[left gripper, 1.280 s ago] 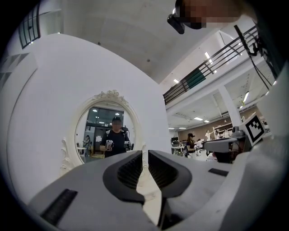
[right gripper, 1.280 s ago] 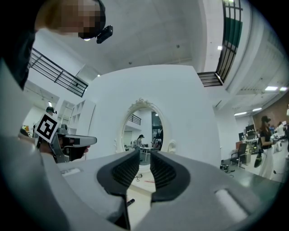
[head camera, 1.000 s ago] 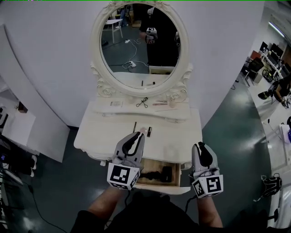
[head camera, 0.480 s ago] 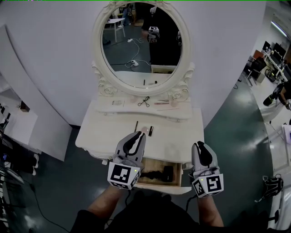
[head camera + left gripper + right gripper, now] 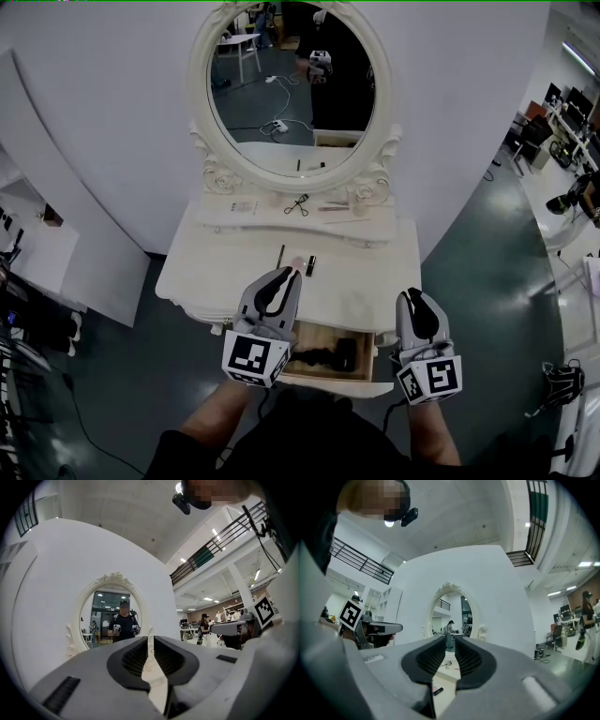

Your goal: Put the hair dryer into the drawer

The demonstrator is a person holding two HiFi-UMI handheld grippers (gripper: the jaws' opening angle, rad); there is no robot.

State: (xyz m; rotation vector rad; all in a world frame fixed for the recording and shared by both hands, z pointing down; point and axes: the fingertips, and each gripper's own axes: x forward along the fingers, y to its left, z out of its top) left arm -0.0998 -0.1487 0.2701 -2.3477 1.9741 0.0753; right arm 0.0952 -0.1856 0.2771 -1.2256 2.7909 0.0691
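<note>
Fingers (image 5: 135,658) of the left gripper (image 5: 283,276) are pressed together with nothing between them. The right gripper (image 5: 413,297) has just been closing its jaws; its fingers (image 5: 469,660) stand a narrow slit apart, also with nothing between them. Count: two grippers, one marker cube on each, both held level in front of one white dressing table (image 5: 211,272) with one oval mirror (image 5: 291,89). One drawer (image 5: 328,378) stands pulled out below the table's front edge. One black hair dryer (image 5: 323,357) lies inside it on the wooden bottom, touched by neither gripper. The left gripper is above the drawer's left end, the right one just beyond its right end. One pair of scissors (image 5: 297,205) lies on the upper shelf.
</note>
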